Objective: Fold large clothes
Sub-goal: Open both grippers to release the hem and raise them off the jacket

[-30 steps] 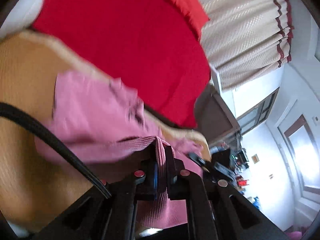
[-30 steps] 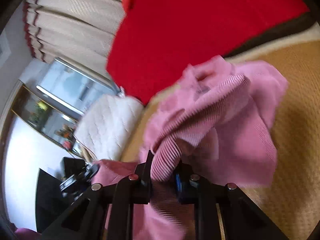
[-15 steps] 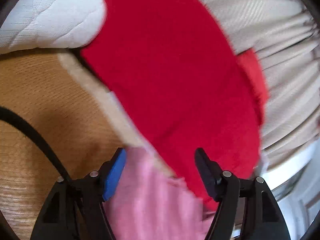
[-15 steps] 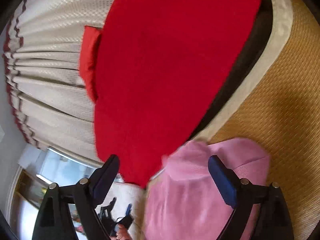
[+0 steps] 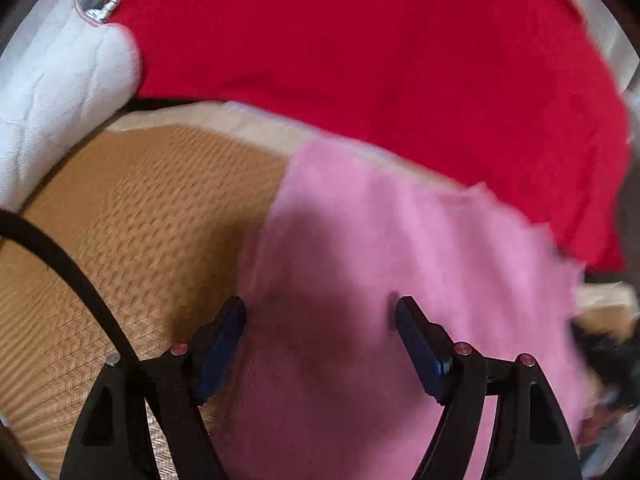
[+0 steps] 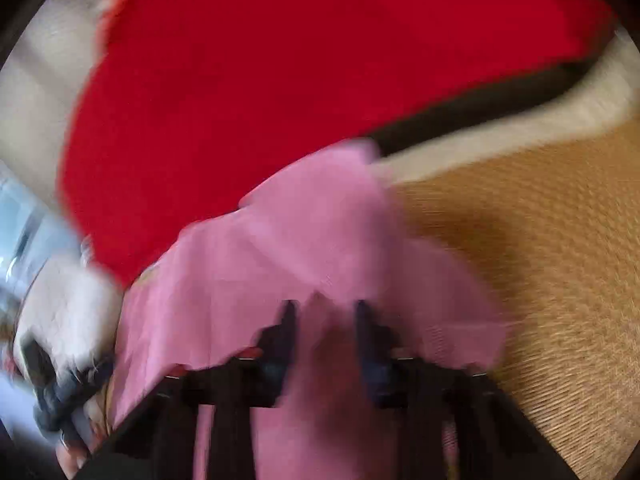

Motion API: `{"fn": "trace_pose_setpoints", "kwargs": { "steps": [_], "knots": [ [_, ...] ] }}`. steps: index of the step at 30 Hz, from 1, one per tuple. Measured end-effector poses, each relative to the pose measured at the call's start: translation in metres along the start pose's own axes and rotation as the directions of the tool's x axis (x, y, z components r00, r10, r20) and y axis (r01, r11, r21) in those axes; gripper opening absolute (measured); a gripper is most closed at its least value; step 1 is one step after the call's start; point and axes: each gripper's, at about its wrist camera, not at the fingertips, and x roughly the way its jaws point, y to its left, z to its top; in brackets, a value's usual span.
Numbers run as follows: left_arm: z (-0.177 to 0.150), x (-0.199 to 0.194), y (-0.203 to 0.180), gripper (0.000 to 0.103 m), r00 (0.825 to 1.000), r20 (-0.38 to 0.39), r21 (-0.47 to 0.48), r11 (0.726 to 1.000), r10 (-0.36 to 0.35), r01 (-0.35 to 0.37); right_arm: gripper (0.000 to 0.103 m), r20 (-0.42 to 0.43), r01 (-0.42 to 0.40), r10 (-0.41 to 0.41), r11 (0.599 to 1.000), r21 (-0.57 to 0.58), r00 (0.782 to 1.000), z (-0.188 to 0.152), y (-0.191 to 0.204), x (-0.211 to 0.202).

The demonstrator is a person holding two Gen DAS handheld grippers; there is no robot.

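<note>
A pink ribbed garment [image 5: 400,264] lies on a tan woven mat [image 5: 132,216], its far edge near the mat's cream border. My left gripper [image 5: 320,312] is open just above the garment, its jaws wide apart with cloth below them. In the right wrist view the same pink garment [image 6: 312,236] lies bunched on the mat [image 6: 540,220]. My right gripper [image 6: 326,312] hovers over it with a gap between the fingers; the view is blurred by motion.
A red blanket [image 5: 360,48] covers the area beyond the mat. A white quilted cushion [image 5: 60,92] lies at the left. A black cable [image 5: 60,256] crosses the left view. Dark objects [image 6: 60,392] sit at the right view's lower left.
Both grippers let go of the garment and opened. They then swung down over the cloth, which now lies on the mat. The right gripper's jaws have narrowed since half a second ago.
</note>
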Motion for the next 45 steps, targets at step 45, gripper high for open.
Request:
{"fn": "trace_pose_setpoints", "kwargs": {
  "steps": [45],
  "knots": [
    [-0.059, -0.096, -0.079, 0.085, 0.908, 0.385, 0.244, 0.931, 0.164, -0.272, 0.027, 0.039, 0.174, -0.171, 0.929, -0.325, 0.985, -0.058, 0.095, -0.058]
  ]
}}
